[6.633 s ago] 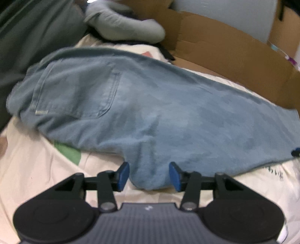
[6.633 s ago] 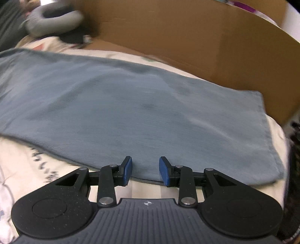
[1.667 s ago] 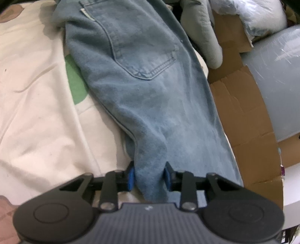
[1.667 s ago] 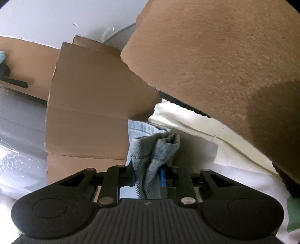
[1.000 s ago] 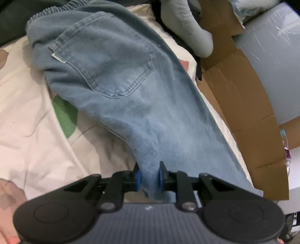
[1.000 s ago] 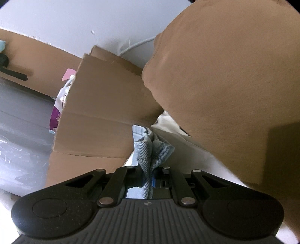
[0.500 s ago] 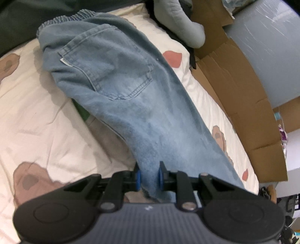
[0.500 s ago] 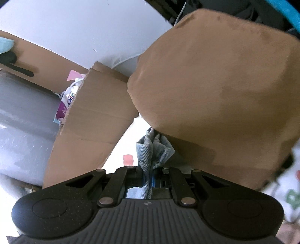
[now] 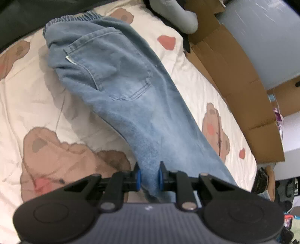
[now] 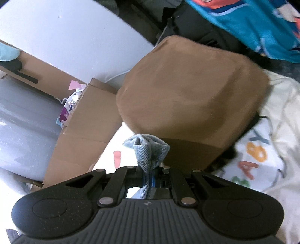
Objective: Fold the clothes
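A pair of light blue jeans [image 9: 120,78] lies stretched over a cream bedsheet [image 9: 28,97] printed with bears, its elastic waistband at the far top left and back pocket facing up. My left gripper [image 9: 149,178] is shut on the near part of the jeans, lifting the cloth off the sheet. In the right wrist view, a bunched corner of the same denim [image 10: 148,148] sticks up between the blue pads of my right gripper [image 10: 149,180], which is shut on it. The stretch of jeans between the two grips is hidden.
Flattened cardboard [image 9: 234,78] lines the bed's far right edge, with a grey pillow [image 9: 178,15] at the top. A large brown cushion [image 10: 191,97] stands close ahead of the right gripper, with cardboard [image 10: 82,135] to its left and a lettered quilt [image 10: 262,150] to its right.
Both grippers have risen and pulled back with the jeans held. More bedsheet shows around the jeans in the left view; the brown cushion has receded in the right view.
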